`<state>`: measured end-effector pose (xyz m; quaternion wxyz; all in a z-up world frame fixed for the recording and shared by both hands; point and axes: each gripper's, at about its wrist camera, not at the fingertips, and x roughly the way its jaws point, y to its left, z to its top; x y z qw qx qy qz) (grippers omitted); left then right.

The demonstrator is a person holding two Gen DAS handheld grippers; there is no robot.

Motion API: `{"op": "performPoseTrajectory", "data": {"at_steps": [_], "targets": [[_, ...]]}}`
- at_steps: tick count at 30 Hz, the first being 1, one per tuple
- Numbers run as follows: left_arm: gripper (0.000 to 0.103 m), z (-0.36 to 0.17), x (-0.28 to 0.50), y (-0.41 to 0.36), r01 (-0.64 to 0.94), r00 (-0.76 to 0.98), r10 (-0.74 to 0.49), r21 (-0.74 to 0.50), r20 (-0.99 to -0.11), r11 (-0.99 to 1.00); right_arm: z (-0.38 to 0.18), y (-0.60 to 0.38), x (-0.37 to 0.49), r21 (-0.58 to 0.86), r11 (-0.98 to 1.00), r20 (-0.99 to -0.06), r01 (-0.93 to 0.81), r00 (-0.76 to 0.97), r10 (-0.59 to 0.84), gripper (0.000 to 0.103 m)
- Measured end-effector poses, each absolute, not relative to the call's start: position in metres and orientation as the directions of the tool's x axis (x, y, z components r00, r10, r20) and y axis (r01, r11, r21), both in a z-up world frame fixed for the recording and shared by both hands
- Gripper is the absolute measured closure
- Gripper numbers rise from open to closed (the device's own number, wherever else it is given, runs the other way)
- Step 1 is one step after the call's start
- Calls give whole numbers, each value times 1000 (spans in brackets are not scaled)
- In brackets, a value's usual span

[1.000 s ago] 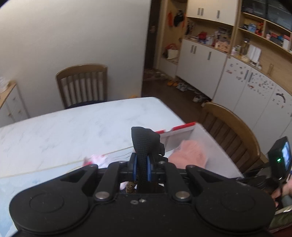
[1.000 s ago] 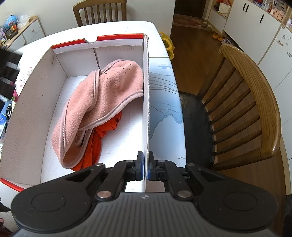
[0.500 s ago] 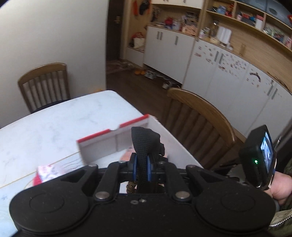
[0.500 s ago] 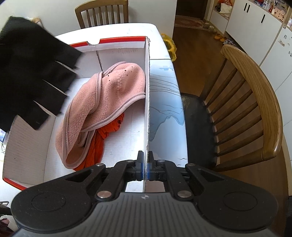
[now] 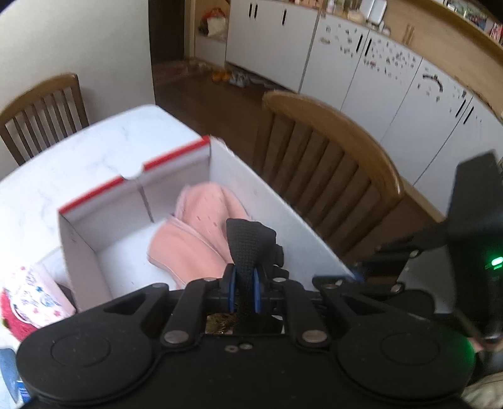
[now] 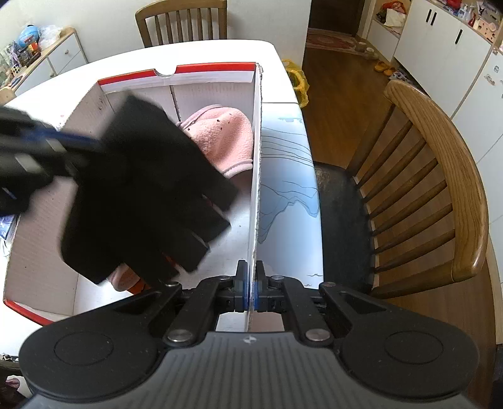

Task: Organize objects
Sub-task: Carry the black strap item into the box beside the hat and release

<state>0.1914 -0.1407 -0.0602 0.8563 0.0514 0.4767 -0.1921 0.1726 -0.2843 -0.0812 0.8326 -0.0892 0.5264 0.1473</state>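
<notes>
While your right gripper [image 6: 250,294] pinches the white red-edged cardboard box [image 6: 256,176] wall, lower the left gripper's [image 5: 244,288] clamped black knit glove [image 6: 141,201], seemingly fingerless, before releasing.

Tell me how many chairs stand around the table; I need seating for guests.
2 in view: one chair at the table's far end, another chair along its right side beside the box. Others may be out of frame.
</notes>
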Motion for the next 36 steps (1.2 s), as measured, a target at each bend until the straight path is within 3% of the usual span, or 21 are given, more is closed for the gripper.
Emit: {"op": "performPoseTrajectory", "data": {"at_steps": [19, 25, 30, 36], "targets": [[93, -114, 209, -150, 362, 365, -254, -114, -896, 925, -82, -291, 174, 25, 929, -902, -369, 392, 180, 99], [78, -112, 206, -148, 355, 355, -277, -145, -893, 924, -83, -291, 174, 26, 929, -902, -369, 391, 180, 99], [59, -103, 196, -144, 356, 376, -299, -161, -877, 920, -83, -292, 175, 28, 931, -903, -364, 391, 180, 100], [54, -84, 183, -134, 345, 427, -317, -171, -847, 923, -83, -292, 175, 31, 934, -903, -355, 391, 178, 100]]}}
